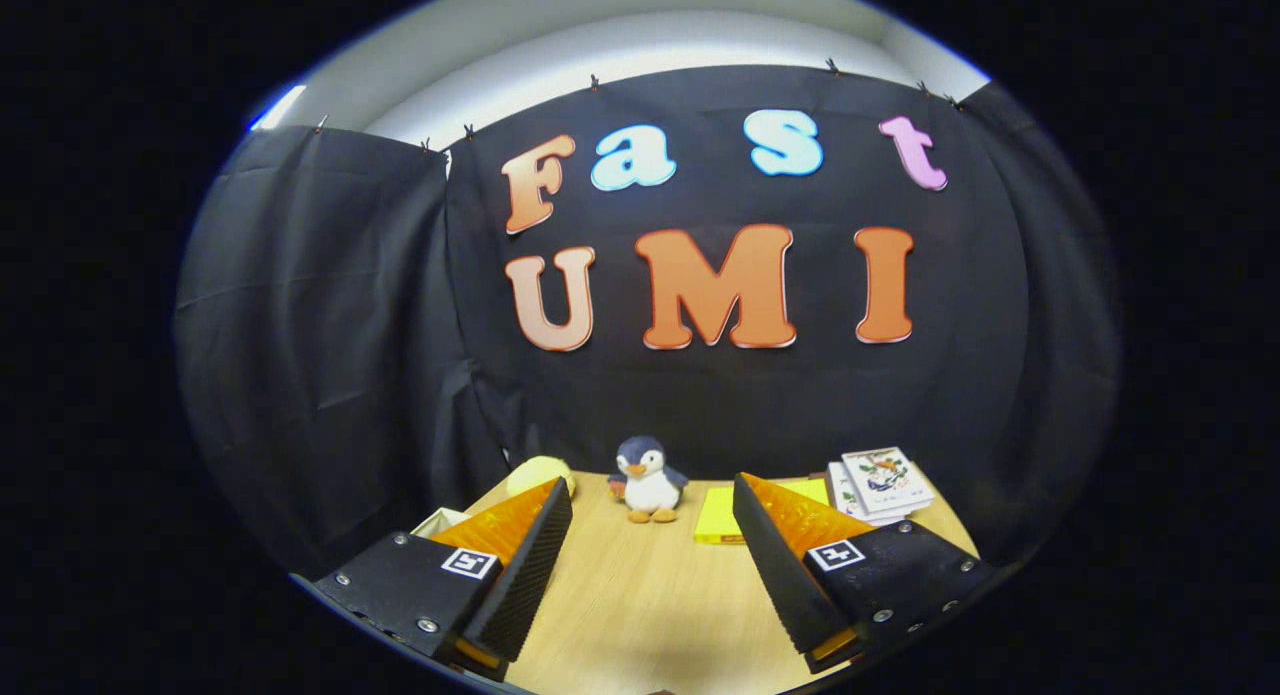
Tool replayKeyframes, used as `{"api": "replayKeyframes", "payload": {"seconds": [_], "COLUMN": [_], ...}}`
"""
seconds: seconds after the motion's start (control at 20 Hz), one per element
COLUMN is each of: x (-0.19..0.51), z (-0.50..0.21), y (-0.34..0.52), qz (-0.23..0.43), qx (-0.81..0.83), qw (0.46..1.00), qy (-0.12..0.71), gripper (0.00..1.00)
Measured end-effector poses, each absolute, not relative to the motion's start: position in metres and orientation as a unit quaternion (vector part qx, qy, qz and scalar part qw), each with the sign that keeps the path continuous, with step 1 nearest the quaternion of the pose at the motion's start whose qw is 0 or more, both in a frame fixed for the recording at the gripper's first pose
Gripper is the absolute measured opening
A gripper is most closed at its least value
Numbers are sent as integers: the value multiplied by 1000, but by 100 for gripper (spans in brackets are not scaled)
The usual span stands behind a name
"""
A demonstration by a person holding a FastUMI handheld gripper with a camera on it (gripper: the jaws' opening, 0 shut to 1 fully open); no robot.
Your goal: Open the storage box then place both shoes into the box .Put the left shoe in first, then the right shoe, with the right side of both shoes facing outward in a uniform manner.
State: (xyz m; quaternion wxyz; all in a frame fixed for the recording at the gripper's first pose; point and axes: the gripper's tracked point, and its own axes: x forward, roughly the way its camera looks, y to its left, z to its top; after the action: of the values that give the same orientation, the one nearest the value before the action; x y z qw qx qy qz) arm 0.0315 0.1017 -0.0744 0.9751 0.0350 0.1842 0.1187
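Note:
My gripper [652, 500] is open, held level above a wooden table [640, 595] and pointing at the booth's back wall. Nothing lies between its two fingers [520, 555]. Bare wood shows in the wide gap between them. A pale corner of some box-like thing [440, 520] peeks out behind the left finger; I cannot tell what it is.
A plush penguin [648, 480] sits at the back of the table, beyond the fingers. A yellow pad [722, 520] lies right of it, partly behind the right finger. A stack of white booklets [880, 485] rests at the back right. A yellow round object [540, 472] sits back left.

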Motion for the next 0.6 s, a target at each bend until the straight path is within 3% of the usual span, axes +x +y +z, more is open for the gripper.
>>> {"api": "replayKeyframes", "payload": {"seconds": [0.6], "x": [29], "z": [-41], "y": [74], "qz": [114], "qx": [31], "qw": [988], "qy": [97], "gripper": [98]}}
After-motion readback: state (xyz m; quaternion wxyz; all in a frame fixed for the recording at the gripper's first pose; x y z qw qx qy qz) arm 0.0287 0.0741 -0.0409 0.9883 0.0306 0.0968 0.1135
